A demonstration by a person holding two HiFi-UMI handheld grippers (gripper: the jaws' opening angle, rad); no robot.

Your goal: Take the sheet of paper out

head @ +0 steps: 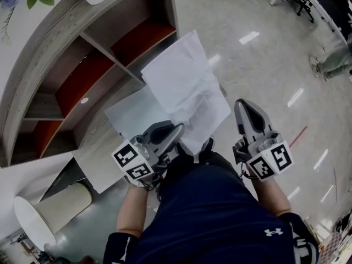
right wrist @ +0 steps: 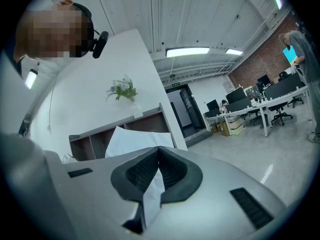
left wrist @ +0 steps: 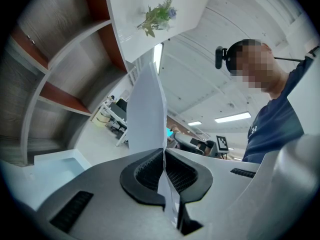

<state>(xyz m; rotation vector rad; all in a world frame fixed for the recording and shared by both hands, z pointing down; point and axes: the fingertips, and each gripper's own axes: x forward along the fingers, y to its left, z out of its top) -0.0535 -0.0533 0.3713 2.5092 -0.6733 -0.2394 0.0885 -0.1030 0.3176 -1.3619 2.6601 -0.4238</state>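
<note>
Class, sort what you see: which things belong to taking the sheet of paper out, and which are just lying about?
Job in hand:
- sheet
- left tool, shut on it
- right tool, also shut on paper
- shelf beside it

Lying about:
- plant
- desks
- white cylinder

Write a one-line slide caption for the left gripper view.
Left gripper shut on the sheet of paper, seen edge-on, wooden shelves at left.
</note>
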